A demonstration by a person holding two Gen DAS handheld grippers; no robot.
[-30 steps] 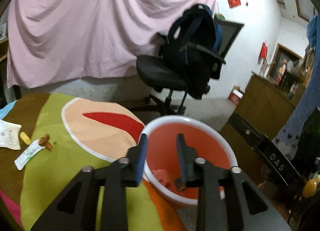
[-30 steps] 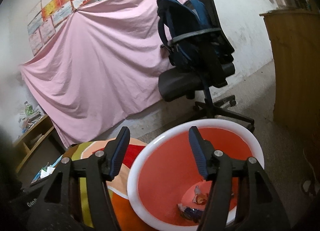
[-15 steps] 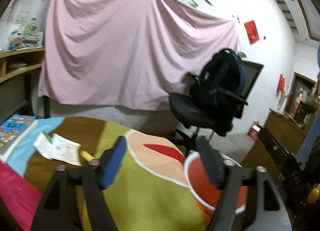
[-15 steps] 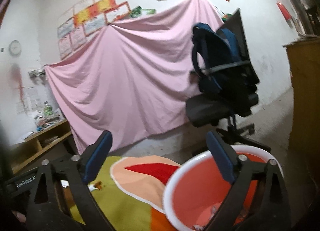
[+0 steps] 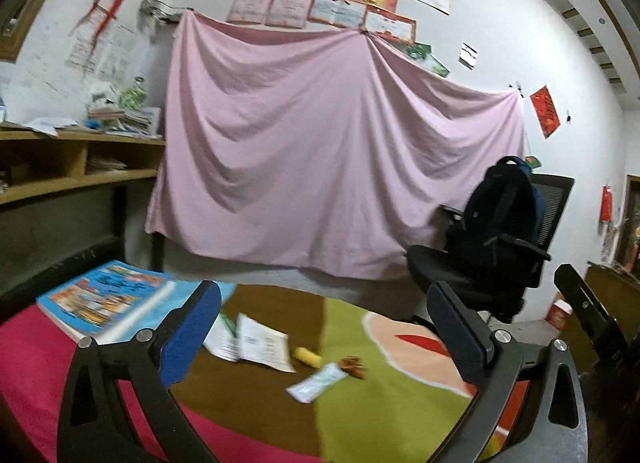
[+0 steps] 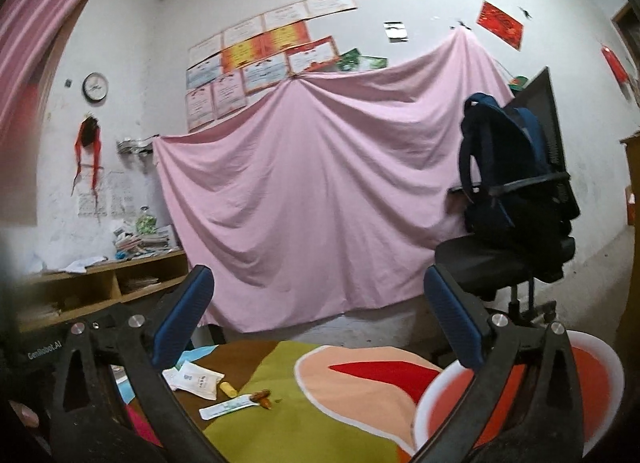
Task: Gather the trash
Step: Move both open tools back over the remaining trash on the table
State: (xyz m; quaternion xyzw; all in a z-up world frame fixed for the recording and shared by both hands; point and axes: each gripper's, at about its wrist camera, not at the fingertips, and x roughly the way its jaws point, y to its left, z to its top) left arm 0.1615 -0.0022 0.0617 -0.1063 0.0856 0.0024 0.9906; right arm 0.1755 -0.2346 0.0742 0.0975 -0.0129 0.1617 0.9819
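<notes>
Dark "GenRobot.AI"-marked left hand-held gripper (image 6: 92,339)

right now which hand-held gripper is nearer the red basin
Right. The right hand-held gripper hovers with the basin just under its right finger; the left hand-held gripper points at table litter, basin barely visible.

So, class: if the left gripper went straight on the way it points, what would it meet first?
Probably the pink sheet, past the table; the left gripper is opening and empty. Depth is unclear.

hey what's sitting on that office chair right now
A dark blue backpack stands on the office chair, leaning against its backrest. The bag hides most of the seat and backrest, so anything behind or under it can't be seen.
</notes>
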